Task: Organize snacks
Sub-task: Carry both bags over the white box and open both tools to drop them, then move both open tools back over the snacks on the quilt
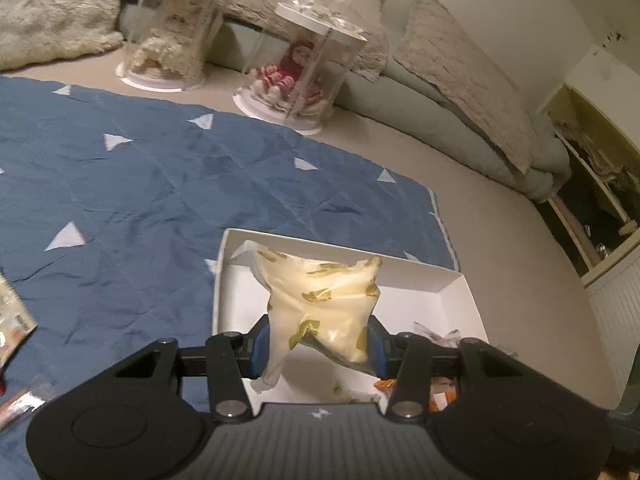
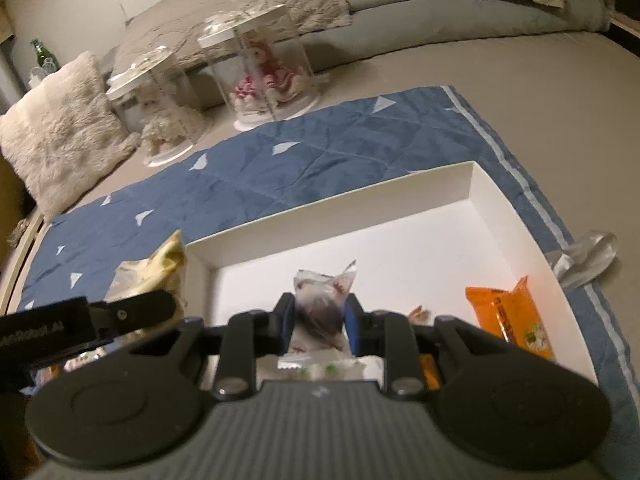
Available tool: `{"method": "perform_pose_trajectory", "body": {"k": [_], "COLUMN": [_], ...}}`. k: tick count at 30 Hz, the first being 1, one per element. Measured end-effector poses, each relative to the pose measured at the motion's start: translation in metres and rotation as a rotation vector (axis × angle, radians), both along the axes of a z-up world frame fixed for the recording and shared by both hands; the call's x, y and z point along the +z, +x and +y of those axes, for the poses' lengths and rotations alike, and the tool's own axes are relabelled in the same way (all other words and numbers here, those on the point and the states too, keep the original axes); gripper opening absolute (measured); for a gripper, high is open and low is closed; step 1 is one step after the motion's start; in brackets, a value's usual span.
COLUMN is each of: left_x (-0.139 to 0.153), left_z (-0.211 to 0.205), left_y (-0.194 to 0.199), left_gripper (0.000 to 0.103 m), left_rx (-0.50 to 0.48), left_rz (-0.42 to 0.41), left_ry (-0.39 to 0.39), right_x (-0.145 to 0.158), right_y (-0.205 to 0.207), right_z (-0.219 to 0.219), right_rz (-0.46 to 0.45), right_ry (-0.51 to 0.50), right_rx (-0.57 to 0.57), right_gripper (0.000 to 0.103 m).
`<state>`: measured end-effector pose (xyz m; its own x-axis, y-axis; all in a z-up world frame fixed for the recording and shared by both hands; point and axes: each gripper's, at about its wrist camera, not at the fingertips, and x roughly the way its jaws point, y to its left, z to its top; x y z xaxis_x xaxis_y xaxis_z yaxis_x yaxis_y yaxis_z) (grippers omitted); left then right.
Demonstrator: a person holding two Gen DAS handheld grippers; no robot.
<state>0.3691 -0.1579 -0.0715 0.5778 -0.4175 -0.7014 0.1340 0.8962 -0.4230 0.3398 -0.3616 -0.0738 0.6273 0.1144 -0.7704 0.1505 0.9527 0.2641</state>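
My left gripper (image 1: 318, 344) is shut on a cream snack bag with gold markings (image 1: 324, 296), held above the left part of a shallow white box (image 1: 460, 280). In the right wrist view that same cream bag (image 2: 160, 268) shows at the box's left edge, beside the left gripper's black body. My right gripper (image 2: 319, 320) is shut on a small white and grey snack packet (image 2: 322, 296) over the white box (image 2: 492, 200). An orange snack packet (image 2: 508, 316) lies in the box at the right. More small wrappers lie in the box's near end, partly hidden by the grippers.
The box sits on a blue quilted mat with white triangles (image 1: 140, 184) on a beige bed. Two clear display cases with dolls (image 1: 304, 60) (image 1: 176, 32) stand behind. Fluffy cushions (image 2: 60, 132) and a crumpled clear wrapper (image 2: 584, 260) lie nearby. Loose packets (image 1: 12, 320) lie on the mat's left.
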Motion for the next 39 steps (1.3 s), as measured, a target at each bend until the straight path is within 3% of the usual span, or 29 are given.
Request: {"method": "perform_pose_trajectory", "body": {"k": [5, 7, 9, 18, 32, 39], "left_x": [-0.009, -0.015, -0.019, -0.02, -0.014, -0.006], "left_z": [-0.011, -0.009, -0.006, -0.008, -0.013, -0.009], "left_y": [0.011, 0.015, 0.016, 0.013, -0.014, -0.03], "left_gripper": [0.052, 0.072, 0.077, 0.077, 0.077, 0.083], "left_rx": [-0.017, 0.012, 0.044, -0.003, -0.051, -0.056], "left_rz": [-0.02, 0.006, 0.019, 0.025, 0.07, 0.071], "left_ry": [0.033, 0.028, 0.019, 0.135, 0.191, 0.213], "right_x": [-0.012, -0.015, -0.019, -0.024, -0.011, 0.003], "right_y": [0.018, 0.019, 0.024, 0.027, -0.001, -0.02], "right_z": [-0.001, -0.001, -0.003, -0.005, -0.003, -0.001], "right_rz": [0.014, 0.019, 0.02, 0.049, 0.078, 0.058], "right_ry": [-0.011, -0.015, -0.01, -0.02, -0.056, -0.067], "right_rx": [-0.006, -0.006, -0.014, -0.034, -0.023, -0.023], "right_gripper": [0.031, 0.031, 0.032, 0.036, 0.037, 0.052]}}
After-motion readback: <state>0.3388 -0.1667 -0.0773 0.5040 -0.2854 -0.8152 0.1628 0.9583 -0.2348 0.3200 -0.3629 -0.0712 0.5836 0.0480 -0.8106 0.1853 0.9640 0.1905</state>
